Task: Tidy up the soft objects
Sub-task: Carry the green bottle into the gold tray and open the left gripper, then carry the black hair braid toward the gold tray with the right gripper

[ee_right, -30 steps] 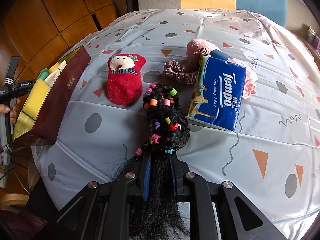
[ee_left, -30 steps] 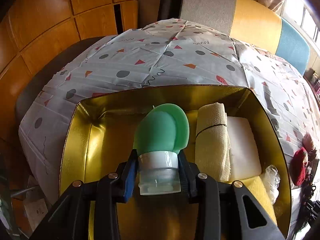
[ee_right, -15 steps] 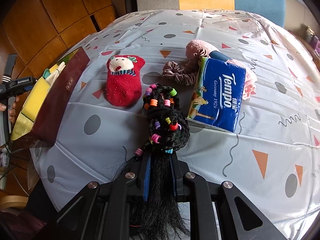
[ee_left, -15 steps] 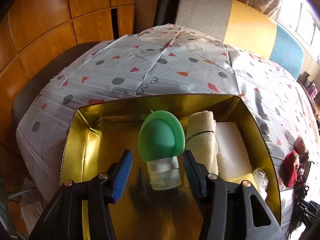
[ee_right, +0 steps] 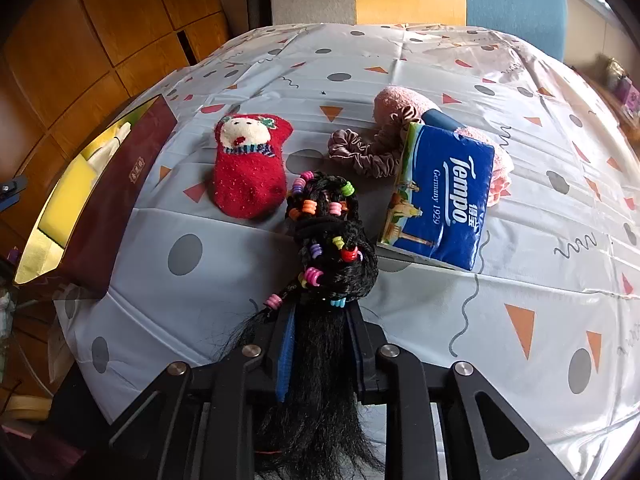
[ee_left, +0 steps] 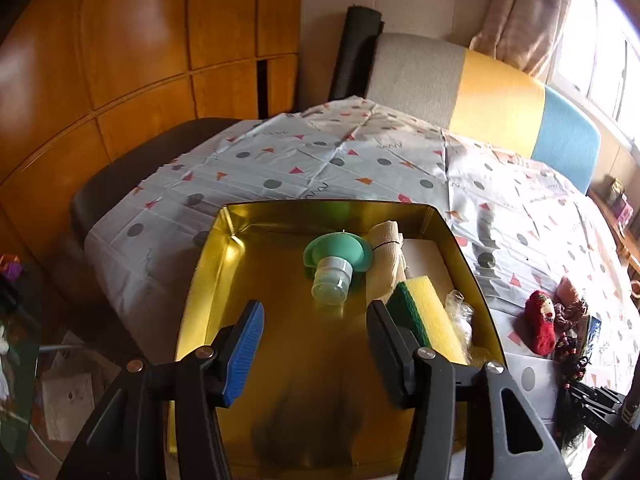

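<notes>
Left hand-held gripper (ee_left: 316, 344) wide open, holding nothing, raised off the green silicone travel bottle (ee_left: 335, 258) now lying released in the gold-lined box (ee_left: 224, 256) at the desk's left edge. Right hand-held gripper (ee_right: 322, 336) clamped on the black beaded hairpiece (ee_right: 326, 248) near the front edge. Bottle hidden from the right view, behind the box wall.

Wood-panel wall (ee_left: 132, 48), striped sofa (ee_left: 480, 92), bright window (ee_left: 600, 40).
</notes>
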Demonstrator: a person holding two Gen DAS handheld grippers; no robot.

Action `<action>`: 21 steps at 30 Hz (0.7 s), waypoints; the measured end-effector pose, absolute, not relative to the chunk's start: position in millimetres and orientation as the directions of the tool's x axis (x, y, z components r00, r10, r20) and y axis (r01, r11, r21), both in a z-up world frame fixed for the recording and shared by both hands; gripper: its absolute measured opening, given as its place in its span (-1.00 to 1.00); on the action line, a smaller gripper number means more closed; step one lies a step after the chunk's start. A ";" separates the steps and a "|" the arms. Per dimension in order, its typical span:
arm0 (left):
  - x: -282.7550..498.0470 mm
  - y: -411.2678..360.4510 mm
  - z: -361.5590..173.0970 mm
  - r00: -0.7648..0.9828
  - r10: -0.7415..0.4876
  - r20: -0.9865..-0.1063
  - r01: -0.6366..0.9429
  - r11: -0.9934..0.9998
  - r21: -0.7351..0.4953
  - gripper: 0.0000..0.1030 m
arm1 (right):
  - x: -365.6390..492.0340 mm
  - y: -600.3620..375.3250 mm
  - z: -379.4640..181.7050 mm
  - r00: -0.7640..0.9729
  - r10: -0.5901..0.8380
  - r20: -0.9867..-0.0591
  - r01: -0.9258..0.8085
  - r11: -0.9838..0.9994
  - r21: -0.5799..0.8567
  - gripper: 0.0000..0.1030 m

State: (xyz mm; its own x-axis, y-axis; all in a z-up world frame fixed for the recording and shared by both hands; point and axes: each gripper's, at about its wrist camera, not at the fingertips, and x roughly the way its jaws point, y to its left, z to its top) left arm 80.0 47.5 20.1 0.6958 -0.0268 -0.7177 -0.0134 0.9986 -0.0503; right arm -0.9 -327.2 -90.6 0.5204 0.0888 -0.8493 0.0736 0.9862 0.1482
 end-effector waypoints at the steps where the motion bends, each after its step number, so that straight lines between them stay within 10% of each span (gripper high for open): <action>1: 73.1 49.2 21.9 0.705 -0.020 -0.709 -0.022 0.999 -0.049 0.05 | -0.4 -325.8 -90.3 0.520 0.088 -0.849 0.073 0.986 0.147 -0.44; 6: 48.1 51.2 29.9 0.738 0.015 -0.675 -0.033 0.999 -0.013 0.05 | 4.9 -316.2 -91.3 0.521 0.089 -0.849 0.058 0.988 0.140 0.14; 11: 37.1 55.1 32.4 0.746 0.032 -0.665 -0.041 0.999 0.002 0.05 | 11.8 -308.3 -94.1 0.531 0.045 -0.846 0.079 0.992 0.103 0.25; 18: 32.2 59.8 29.7 0.737 0.047 -0.674 -0.048 0.999 0.018 0.05 | 19.5 -306.5 -97.1 0.564 -0.003 -0.826 0.121 0.990 0.079 0.21; 21: 31.6 60.7 27.7 0.731 0.049 -0.680 -0.052 0.998 0.016 0.05 | 17.7 -303.9 -94.8 0.574 -0.026 -0.819 0.104 0.994 0.042 -0.36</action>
